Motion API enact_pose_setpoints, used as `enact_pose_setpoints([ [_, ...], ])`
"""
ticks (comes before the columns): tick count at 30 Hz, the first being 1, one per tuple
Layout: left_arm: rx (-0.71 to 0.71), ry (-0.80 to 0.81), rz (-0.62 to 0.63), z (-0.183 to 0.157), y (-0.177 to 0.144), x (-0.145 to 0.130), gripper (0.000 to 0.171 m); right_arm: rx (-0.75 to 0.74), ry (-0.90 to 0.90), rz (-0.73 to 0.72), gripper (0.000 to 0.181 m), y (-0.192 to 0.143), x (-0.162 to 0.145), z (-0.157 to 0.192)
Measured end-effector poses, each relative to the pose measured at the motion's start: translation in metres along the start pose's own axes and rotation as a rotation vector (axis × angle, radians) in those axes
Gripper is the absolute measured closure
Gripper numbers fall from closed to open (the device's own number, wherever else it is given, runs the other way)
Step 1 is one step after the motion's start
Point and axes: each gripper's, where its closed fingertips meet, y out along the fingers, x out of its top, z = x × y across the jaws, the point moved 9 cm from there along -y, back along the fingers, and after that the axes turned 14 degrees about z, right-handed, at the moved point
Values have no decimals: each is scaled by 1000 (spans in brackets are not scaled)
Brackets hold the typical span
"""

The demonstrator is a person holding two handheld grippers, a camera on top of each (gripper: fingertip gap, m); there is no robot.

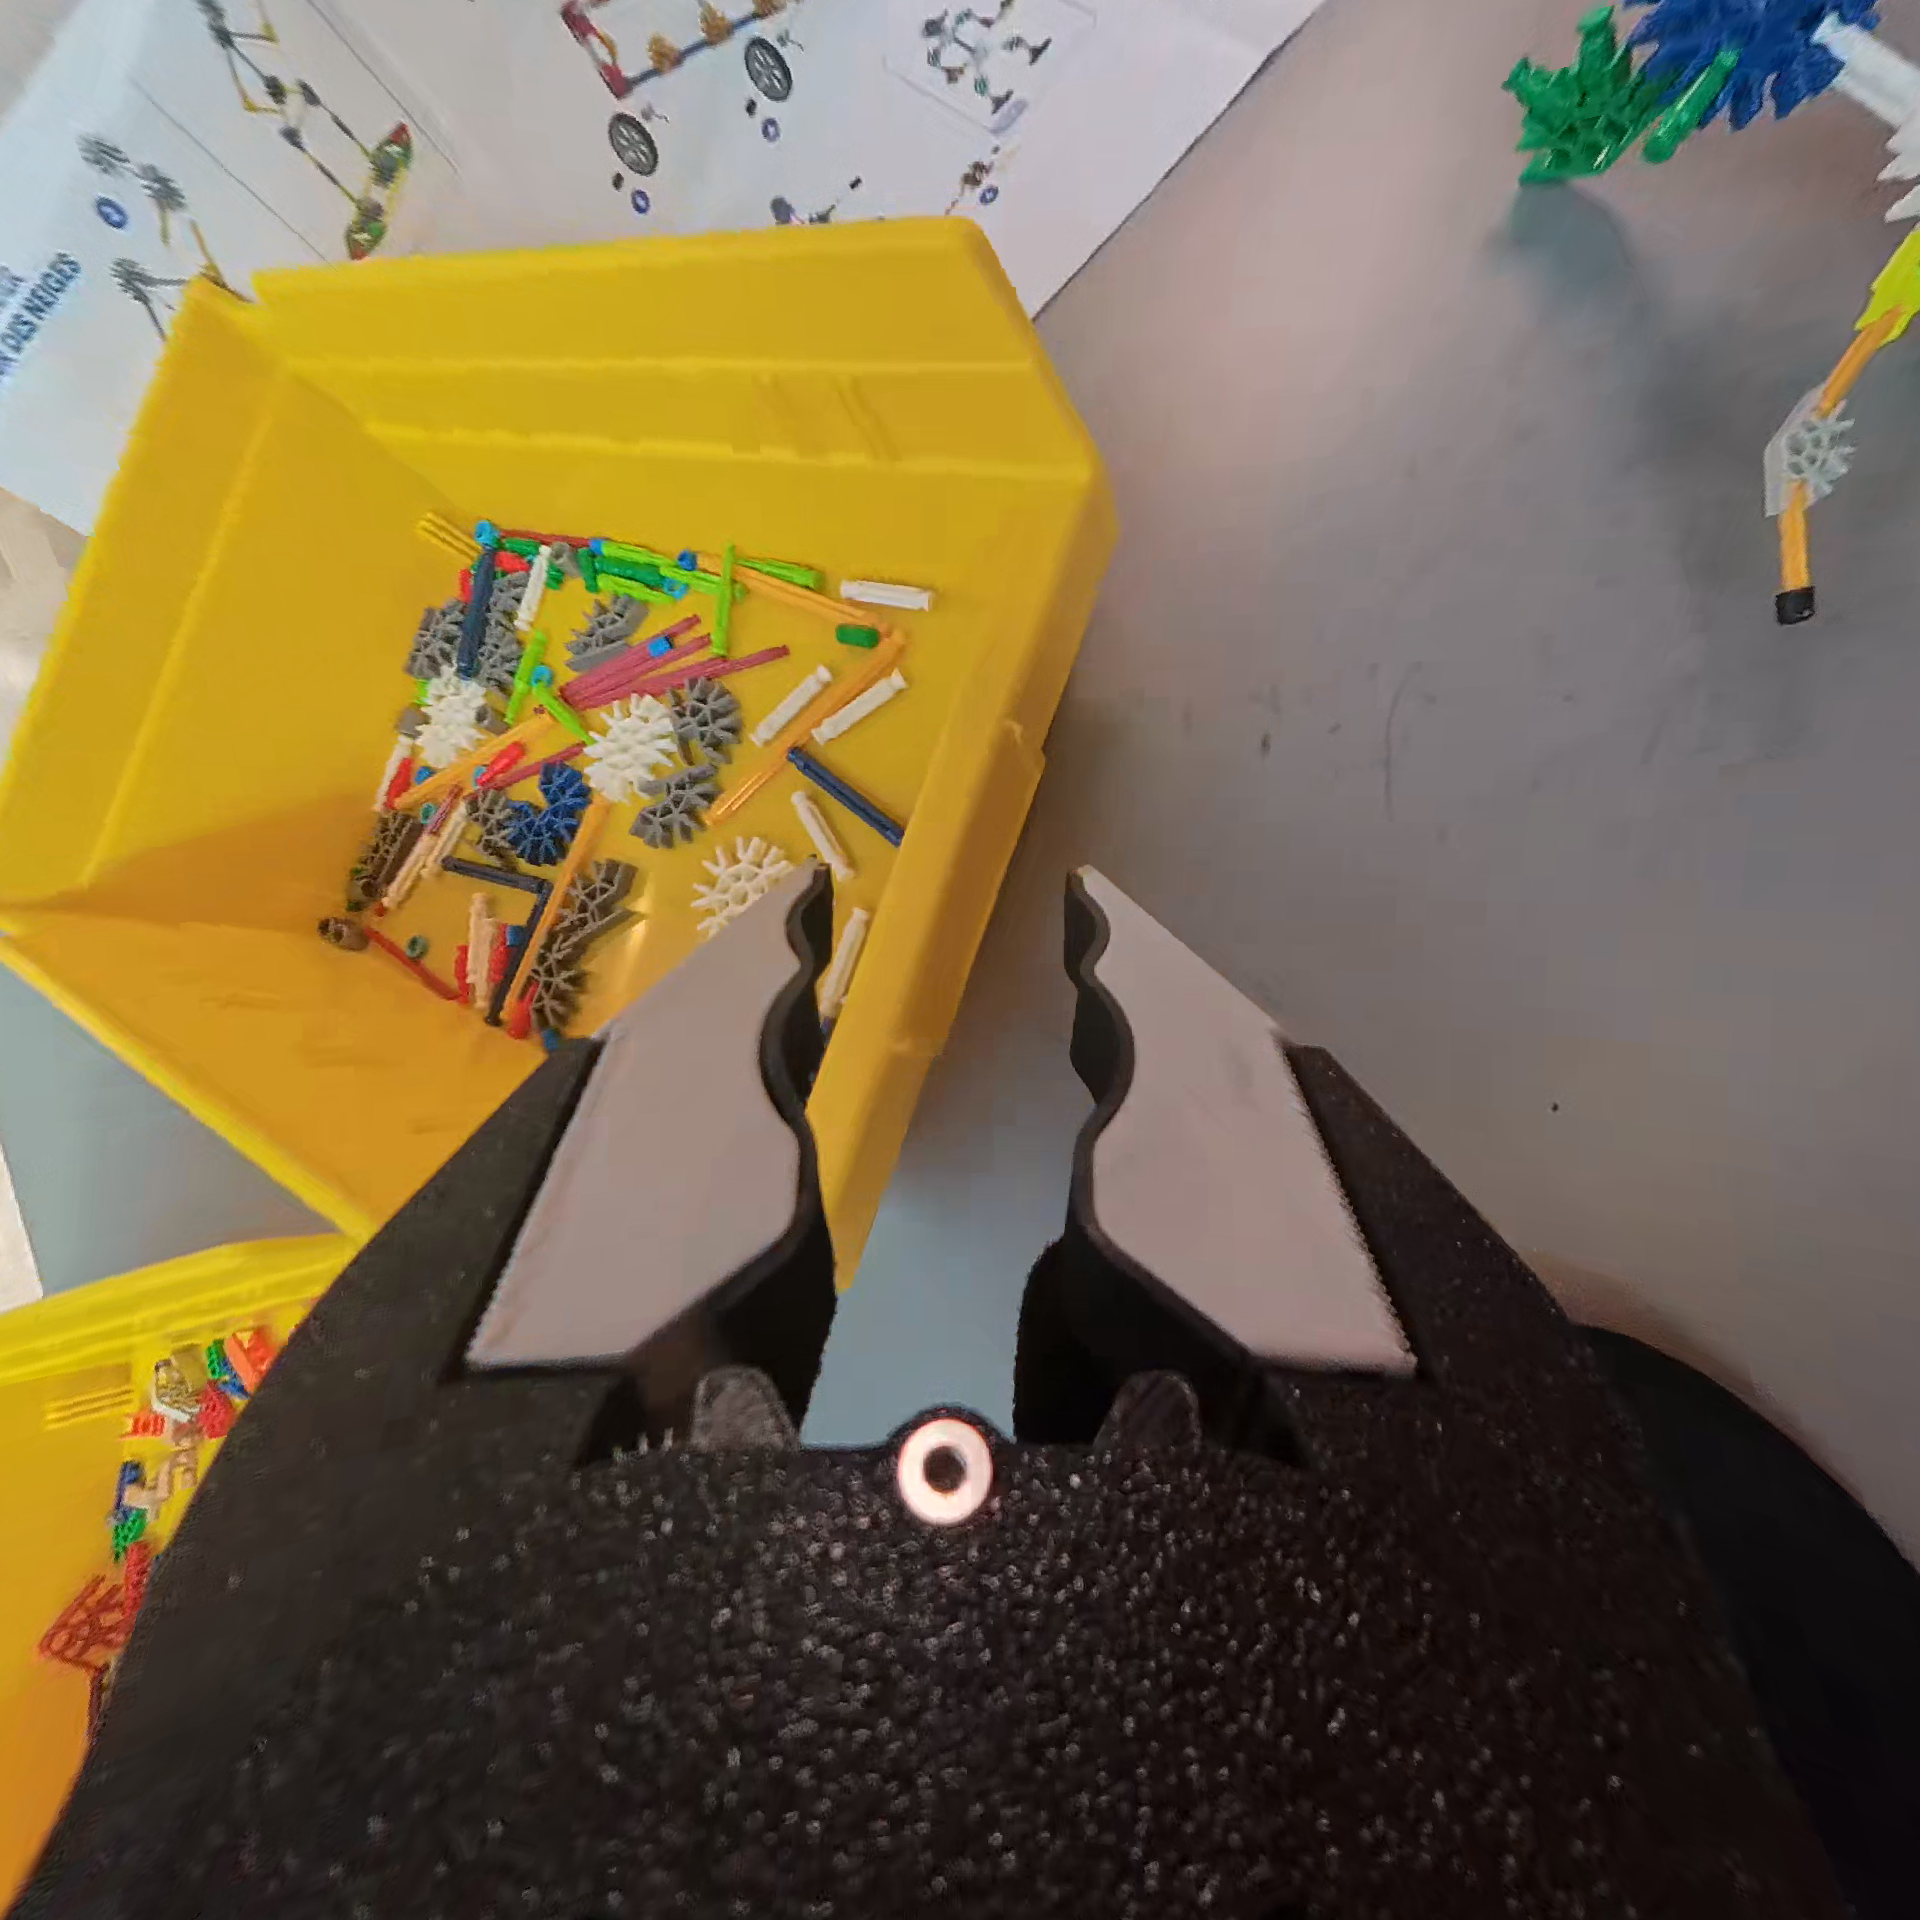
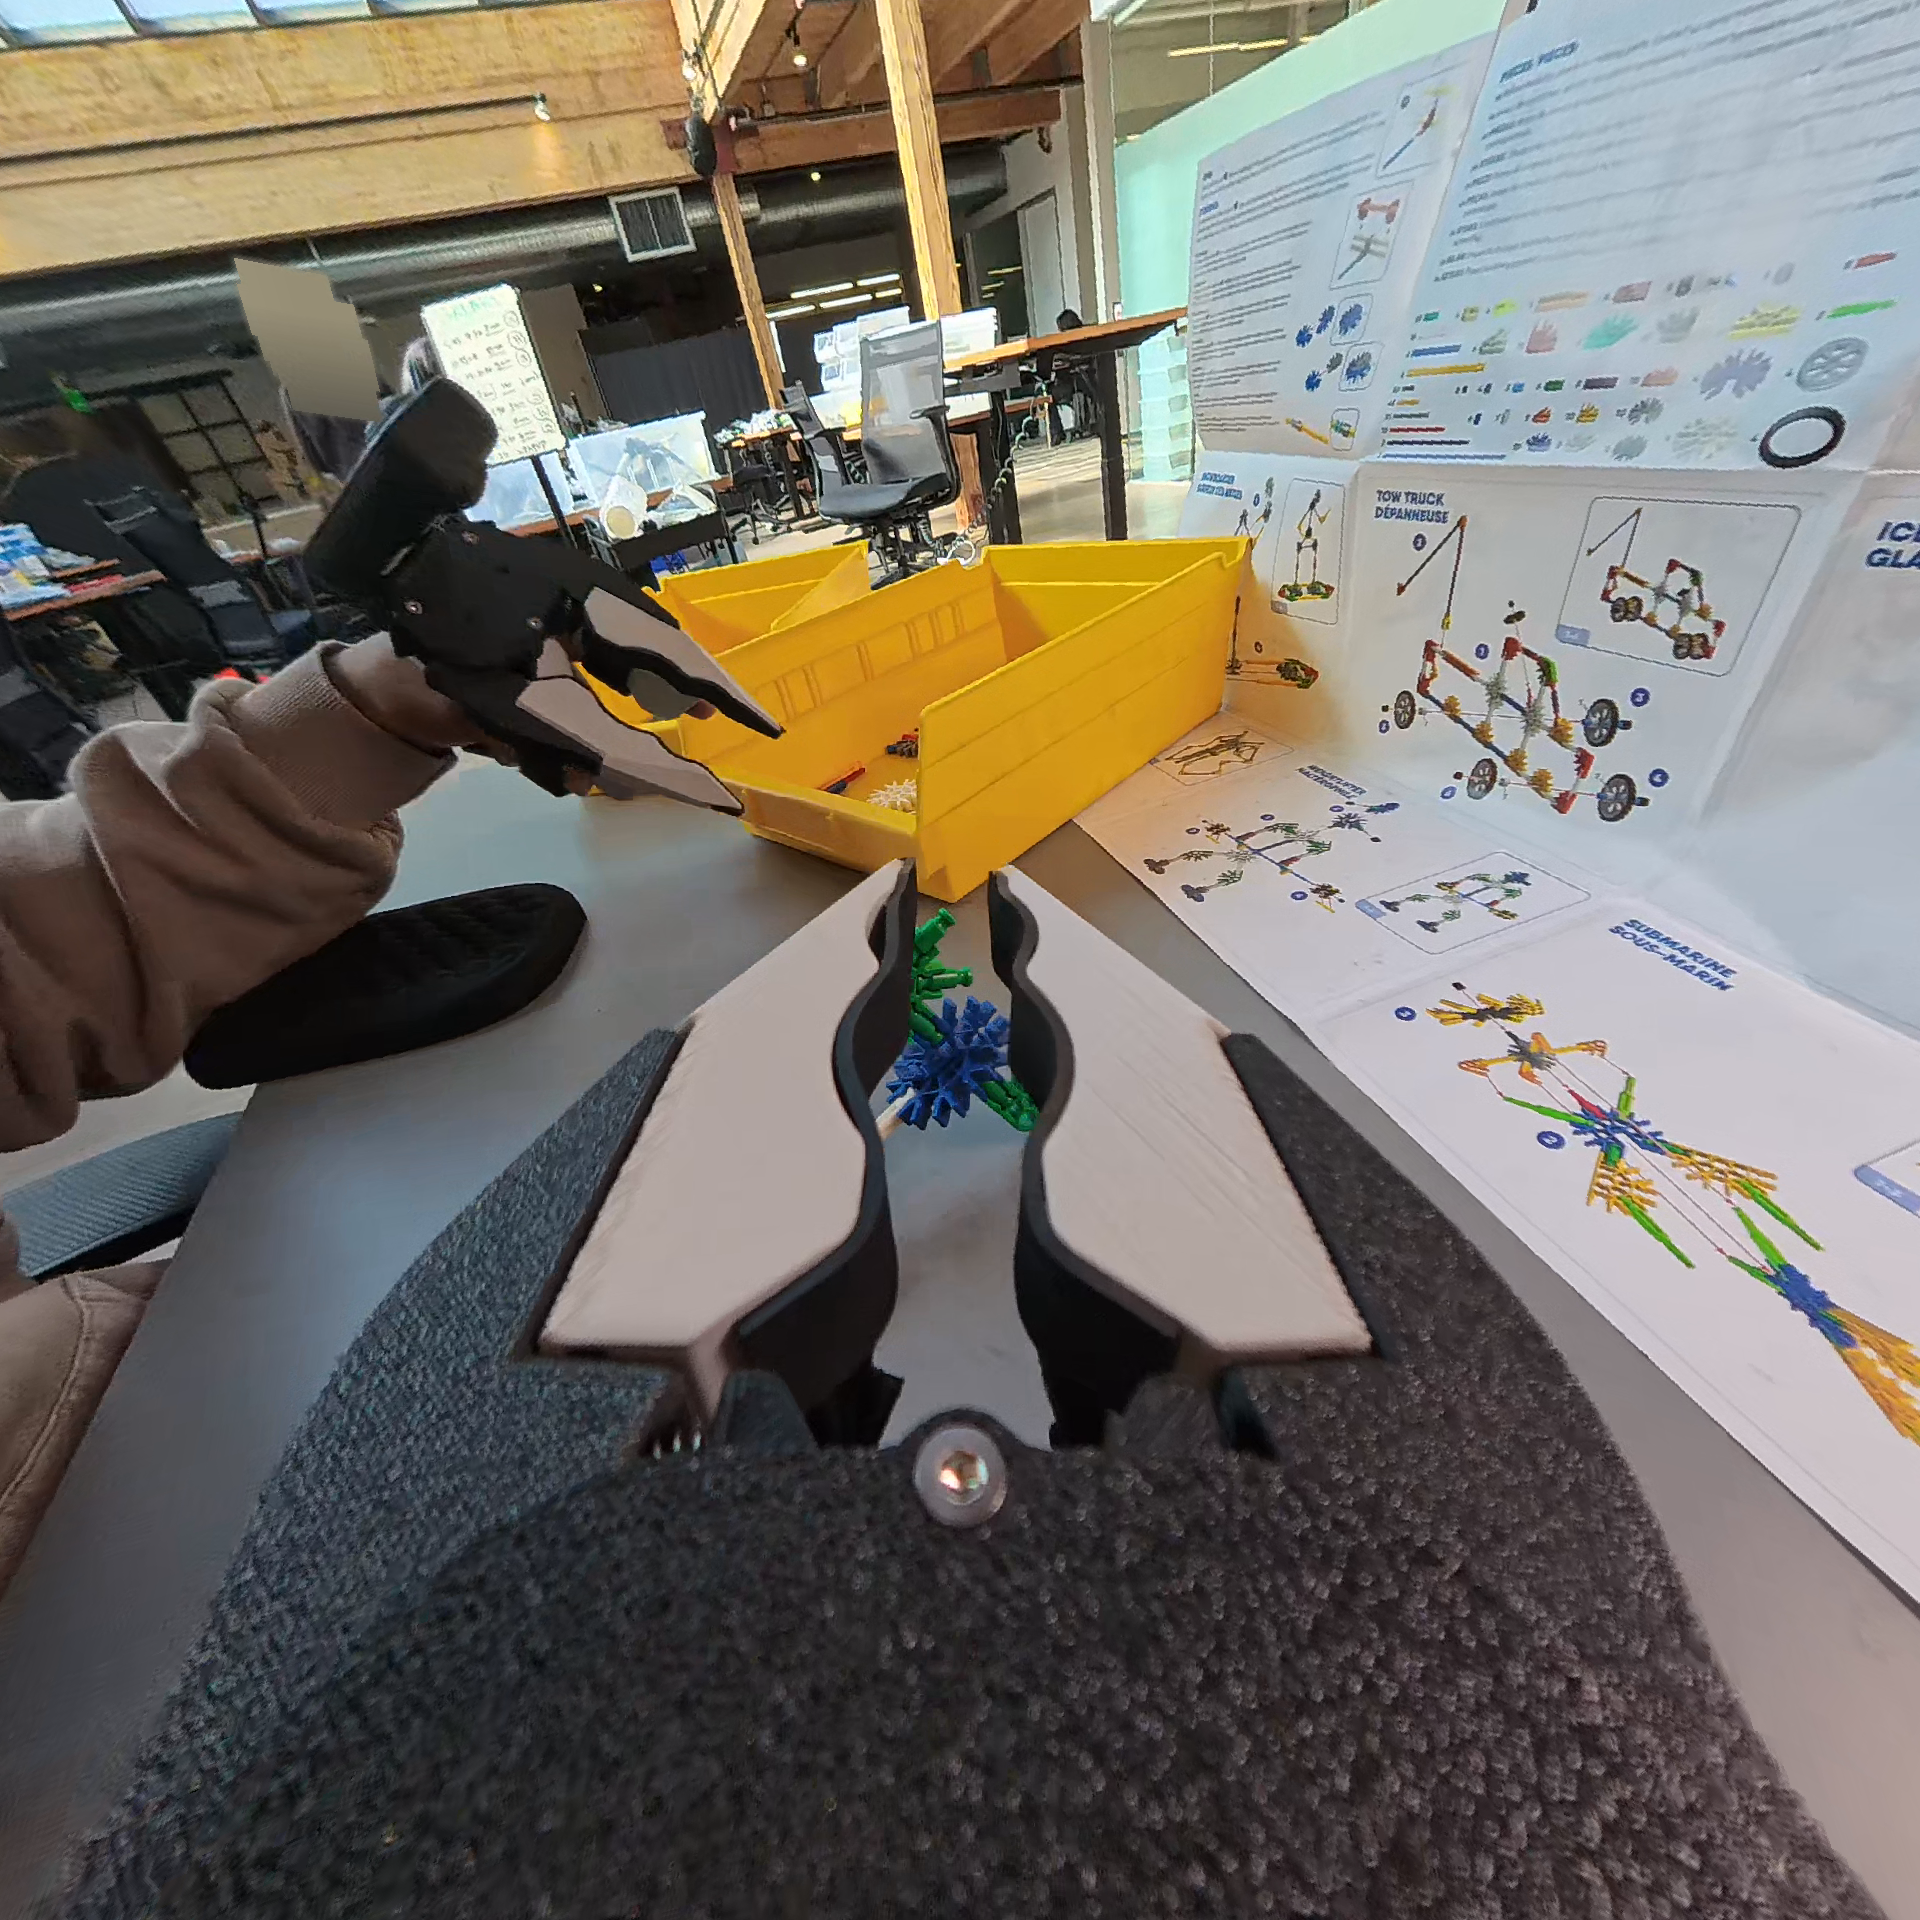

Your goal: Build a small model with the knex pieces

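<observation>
My left gripper [image 1: 948, 878] is open and empty. It hangs over the near right wall of a yellow bin [image 1: 665, 416] that holds several loose rods and connectors [image 1: 623, 748]. It also shows in the right wrist view [image 2: 758, 769], held by a hand in a beige sleeve [image 2: 208, 852] above the bin's [image 2: 1091, 717] near end. My right gripper [image 2: 951, 873] is closed around a blue snowflake connector [image 2: 951, 1070] with green pieces [image 2: 940, 956] joined to it. This small toy model shows in the left wrist view [image 1: 1745, 52], with a green connector [image 1: 1569, 114] and a yellow rod with a grey connector [image 1: 1813, 457].
A second yellow bin [image 1: 156, 1309] with parts lies at the lower left, and another stands behind the first [image 2: 769, 603]. A large printed instruction sheet [image 2: 1558, 935] lies right of the bins and stands up behind them. A black oval pad [image 2: 395, 977] rests on the grey table [image 2: 727, 935]. My hands' fingertips stand some 30 cm from each other.
</observation>
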Motion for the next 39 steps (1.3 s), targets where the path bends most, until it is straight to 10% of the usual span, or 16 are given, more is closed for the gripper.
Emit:
enact_pose_setpoints([
  [6, 44, 33, 34, 4, 33, 33, 171, -6, 2, 17, 169, -1, -2, -3],
  [10, 63, 39, -114, -5, 25, 59, 169, -4, -25, 71, 168, 6, -7, -1],
  [13, -176, 26, -360, -39, 16, 88, 156, -22, -81, 134, 159, 16, -12, 6],
  [19, -387, -89, -490, -69, 48, 135, 148, -181, -80, 303, 107, 64, -18, 18],
  [22, -389, -176, -517, -62, 56, 147, 148, -201, -138, 371, 153, 75, -23, 21],
  [27, -628, -233, -592, -73, 57, 118, 140, -94, -155, 107, 154, 40, -7, 16],
  [33, -1280, -350, -673, -78, 46, 124, 132, -21, -136, -168, 155, 17, 6, 15],
  [39, -1340, -324, -594, -109, 47, 133, 132, -48, -344, -156, 156, 33, 10, 53],
])
